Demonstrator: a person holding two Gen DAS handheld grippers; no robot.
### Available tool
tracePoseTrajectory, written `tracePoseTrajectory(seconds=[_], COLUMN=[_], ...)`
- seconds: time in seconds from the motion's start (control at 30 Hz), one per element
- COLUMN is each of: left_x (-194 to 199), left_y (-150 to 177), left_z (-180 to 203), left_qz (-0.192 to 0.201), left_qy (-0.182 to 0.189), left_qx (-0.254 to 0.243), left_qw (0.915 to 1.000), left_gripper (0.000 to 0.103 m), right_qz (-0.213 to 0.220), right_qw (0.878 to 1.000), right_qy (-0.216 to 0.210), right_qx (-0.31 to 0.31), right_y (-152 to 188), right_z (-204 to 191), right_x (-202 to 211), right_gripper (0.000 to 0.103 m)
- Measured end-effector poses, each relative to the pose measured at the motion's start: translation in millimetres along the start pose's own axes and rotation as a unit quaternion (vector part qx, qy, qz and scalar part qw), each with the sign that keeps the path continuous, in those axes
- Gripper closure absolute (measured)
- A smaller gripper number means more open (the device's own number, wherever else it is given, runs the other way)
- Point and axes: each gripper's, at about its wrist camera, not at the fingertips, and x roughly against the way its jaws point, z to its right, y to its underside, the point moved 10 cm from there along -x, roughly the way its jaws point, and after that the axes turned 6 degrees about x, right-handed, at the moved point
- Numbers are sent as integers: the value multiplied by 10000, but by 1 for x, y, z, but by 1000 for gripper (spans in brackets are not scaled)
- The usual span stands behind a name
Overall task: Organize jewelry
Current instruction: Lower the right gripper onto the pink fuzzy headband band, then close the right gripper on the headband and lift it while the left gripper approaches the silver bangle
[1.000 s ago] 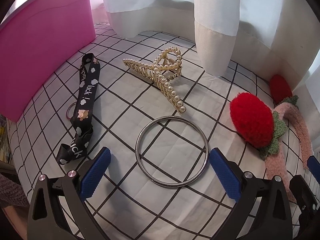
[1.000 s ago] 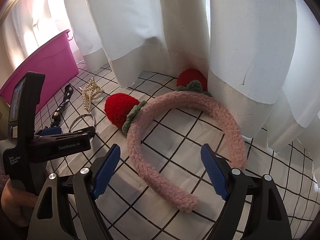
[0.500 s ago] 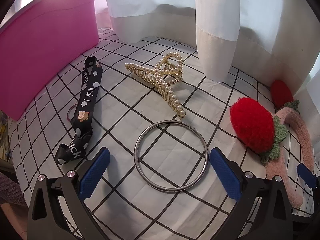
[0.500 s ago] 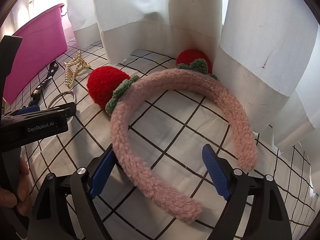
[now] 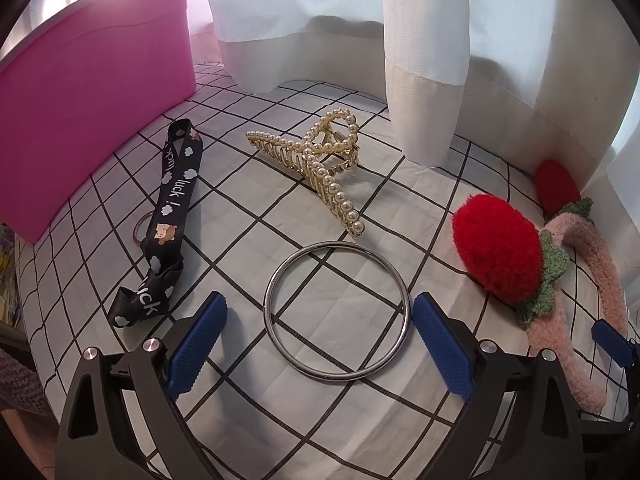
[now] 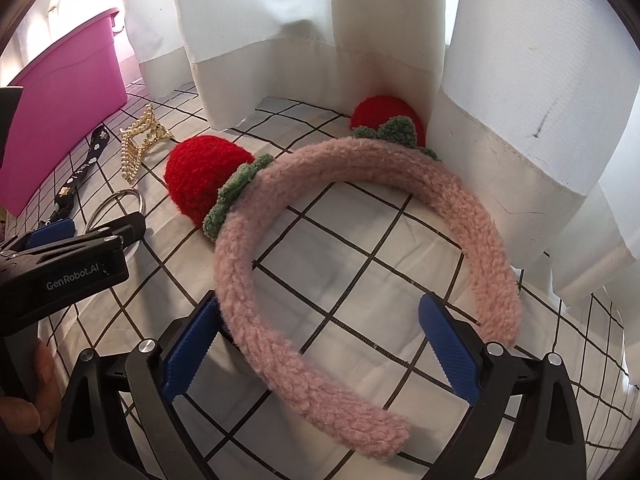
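Observation:
A silver bangle [image 5: 337,311] lies flat on the checked cloth, between the open blue fingers of my left gripper [image 5: 320,344]. Behind it lie a pearl hair claw [image 5: 316,164] and a black lanyard [image 5: 170,208]. A fuzzy pink headband [image 6: 360,264] with two red strawberry pompoms [image 6: 202,178] lies to the right; its left arm runs between the open fingers of my right gripper [image 6: 320,344], close to the left finger. The headband also shows in the left wrist view [image 5: 600,288]. The left gripper shows in the right wrist view [image 6: 80,256].
A pink plastic bin [image 5: 80,120] stands at the left edge of the cloth. White curtains [image 5: 420,40] hang along the back and drape onto the cloth. The second pompom [image 6: 384,114] sits against the curtain.
Both grippers have moved forward and lower. The bangle now sits between the left fingers, and the headband's arm now sits inside the right fingers. Nothing on the cloth has moved.

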Motion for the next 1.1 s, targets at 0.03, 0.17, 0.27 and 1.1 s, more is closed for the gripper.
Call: tracePoseTrajectory(seconds=[0.03, 0.17, 0.27, 1.1], left_x=[2, 6, 8, 69], left_y=[0, 5, 6, -5], left_z=[2, 5, 5, -7], left_qz=[37, 103, 118, 117], left_qy=[48, 147, 227, 907], left_qx=[-64, -159, -185, -391], left_qw=[10000, 9997, 9995, 9950], left_gripper=[25, 32, 33, 33], right_qz=[15, 141, 208, 917], right_qw=[10000, 9995, 9989, 9821], right_qy=[-19, -147, -202, -1530], right_qx=[42, 224, 364, -612], right_y=[-2, -6, -9, -29], right_z=[-3, -14, -22, -40], right_x=[-1, 4, 8, 89], right_gripper=[10, 32, 71, 92])
